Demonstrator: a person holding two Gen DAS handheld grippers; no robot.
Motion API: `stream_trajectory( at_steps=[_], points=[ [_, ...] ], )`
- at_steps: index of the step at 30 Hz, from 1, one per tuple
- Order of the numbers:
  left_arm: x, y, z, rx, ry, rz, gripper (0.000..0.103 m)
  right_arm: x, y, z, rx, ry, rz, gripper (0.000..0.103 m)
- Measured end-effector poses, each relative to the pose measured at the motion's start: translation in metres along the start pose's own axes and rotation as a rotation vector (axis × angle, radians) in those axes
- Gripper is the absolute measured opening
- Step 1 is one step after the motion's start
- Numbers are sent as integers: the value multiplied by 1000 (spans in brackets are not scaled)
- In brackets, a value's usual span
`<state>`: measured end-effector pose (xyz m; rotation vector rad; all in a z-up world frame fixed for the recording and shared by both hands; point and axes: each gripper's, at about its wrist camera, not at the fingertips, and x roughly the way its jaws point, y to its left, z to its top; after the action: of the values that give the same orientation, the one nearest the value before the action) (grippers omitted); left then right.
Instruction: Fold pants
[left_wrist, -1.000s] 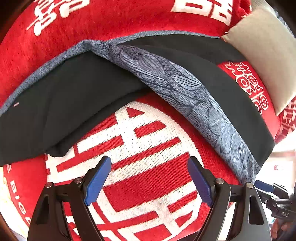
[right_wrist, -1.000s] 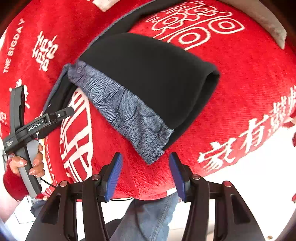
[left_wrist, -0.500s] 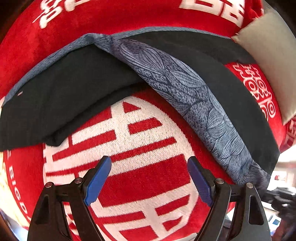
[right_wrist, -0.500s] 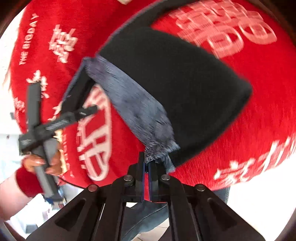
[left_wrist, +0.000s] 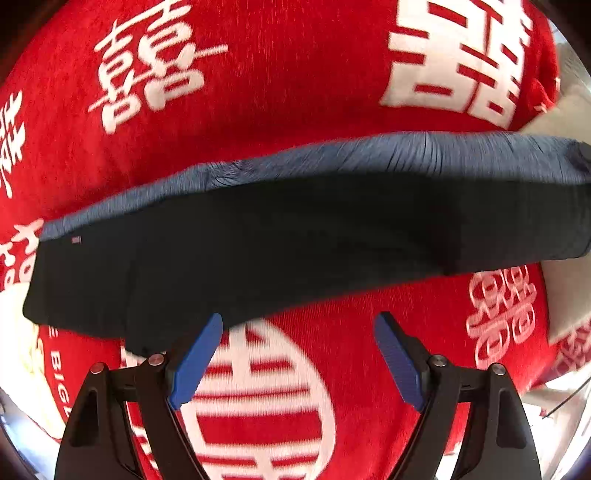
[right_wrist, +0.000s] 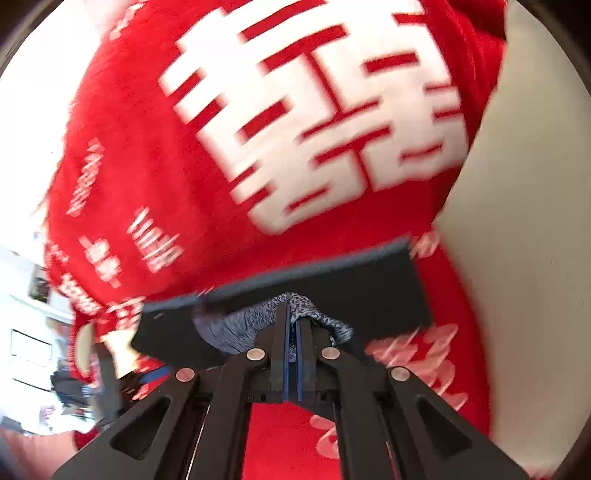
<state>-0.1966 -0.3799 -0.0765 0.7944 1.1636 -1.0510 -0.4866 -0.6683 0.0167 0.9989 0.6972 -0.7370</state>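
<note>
The black pants (left_wrist: 295, 240) with a blue-grey patterned waistband (left_wrist: 406, 155) lie as a long folded band across the red blanket (left_wrist: 258, 74). My left gripper (left_wrist: 297, 354) is open and empty, just in front of the pants' near edge. My right gripper (right_wrist: 293, 325) is shut on the blue-grey waistband end (right_wrist: 255, 317) of the pants (right_wrist: 369, 295) and holds it above the blanket. The right wrist view is blurred by motion.
The red blanket (right_wrist: 147, 147) with large white characters covers the surface. A beige cushion or bare mattress (right_wrist: 535, 184) shows at the right edge, also in the left wrist view (left_wrist: 569, 295). The room floor and furniture (right_wrist: 33, 332) show at the left.
My right gripper closed on the waistband end and swung it across, so the pants now lie in one straight band. My left gripper stayed open and moved nearer the pants' edge.
</note>
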Motion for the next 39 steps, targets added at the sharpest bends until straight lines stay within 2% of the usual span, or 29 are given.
stream_trajectory(
  at_steps=[3,4,6,8,9,10,11,12,13,17,19,21,22,25,26,27,29,31,32,35,38,39],
  points=[
    [12,1,21,-35,-12,32,85,34,-29,32,0,69,-35,3],
    [18,0,27,-45,-11,43,85,48,-34,39,-17,91,-65,6],
    [35,-2,40,-57,-4,71,85,78,-49,45,-49,147,-134,7],
    [52,-3,51,-63,9,99,85,100,-62,47,-42,187,-172,14],
    [59,-4,56,-64,13,109,85,108,-68,50,-31,199,-175,25],
    [64,-4,60,-64,17,120,85,112,-71,52,-24,202,-174,43],
    [69,-4,63,-64,18,125,85,112,-71,52,-31,193,-177,55],
    [71,-4,65,-64,17,127,85,107,-71,50,-53,165,-203,75],
    [73,-5,67,-66,15,132,85,100,-69,48,-76,132,-224,76],
    [82,-16,76,-56,9,119,85,86,-59,38,-107,127,-210,73],
    [88,-24,80,-39,8,121,85,88,-58,30,-123,138,-203,41],
    [98,-30,85,-28,11,128,85,105,-63,24,-130,188,-231,25],
    [102,-33,87,-27,11,131,85,119,-69,19,-114,228,-229,20],
    [120,-37,96,-44,21,146,85,157,-83,12,-107,290,-273,17],
    [126,-36,100,-60,18,141,87,167,-87,11,-119,288,-299,14],
    [128,-36,103,-67,12,150,95,174,-91,12,-120,270,-304,12],
    [131,-34,109,-69,2,165,99,174,-90,21,-112,230,-305,11],
    [131,-28,115,-88,2,149,99,173,-89,29,-105,220,-313,12],
    [128,-26,119,-103,7,167,99,170,-88,32,-93,216,-312,16],
    [114,-17,127,-126,-18,185,99,150,-83,37,-71,178,-293,17],
    [95,-12,121,-128,-35,181,99,131,-76,27,-57,177,-267,25],
    [92,-11,118,-126,-33,177,99,126,-72,19,-60,183,-253,33]
  ],
)
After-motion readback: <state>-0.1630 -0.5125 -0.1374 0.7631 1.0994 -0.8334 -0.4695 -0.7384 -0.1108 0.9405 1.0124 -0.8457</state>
